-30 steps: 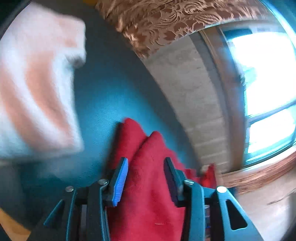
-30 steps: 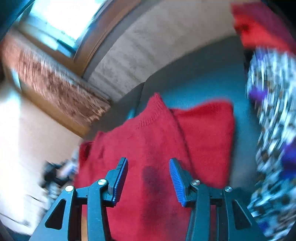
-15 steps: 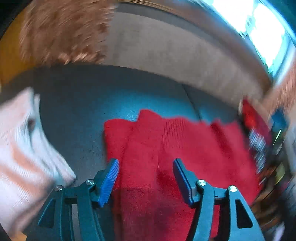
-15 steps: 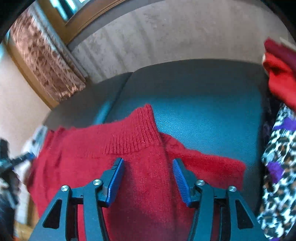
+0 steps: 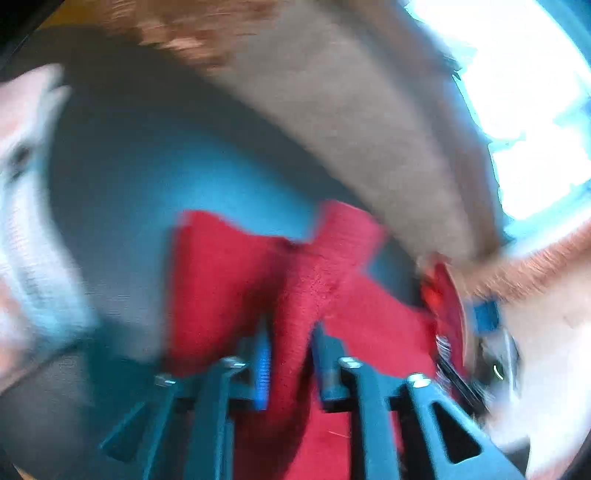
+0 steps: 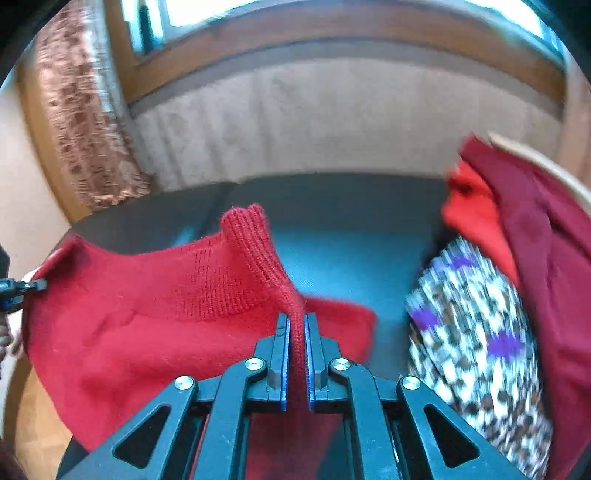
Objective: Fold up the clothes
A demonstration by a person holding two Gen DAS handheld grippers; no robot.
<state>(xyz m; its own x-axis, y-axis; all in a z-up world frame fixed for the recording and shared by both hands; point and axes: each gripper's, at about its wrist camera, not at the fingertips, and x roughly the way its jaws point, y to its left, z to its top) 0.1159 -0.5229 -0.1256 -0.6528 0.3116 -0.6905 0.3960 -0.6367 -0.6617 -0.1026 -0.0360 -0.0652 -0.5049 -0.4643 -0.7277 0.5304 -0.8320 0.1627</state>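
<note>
Domestic living room. A dark teal upholstered sofa seat point(image 6: 343, 258) with a beige ribbed backrest point(image 6: 332, 125) stands below a wood-framed window point(image 6: 332, 26) admitting daylight. A brown patterned curtain point(image 6: 85, 122) hangs at the left of the window. Household garments lie on the seat: a red knitted sweater point(image 6: 155, 306) and, to the right, a heap of clothes point(image 6: 498, 295) including an animal-print piece.
</note>
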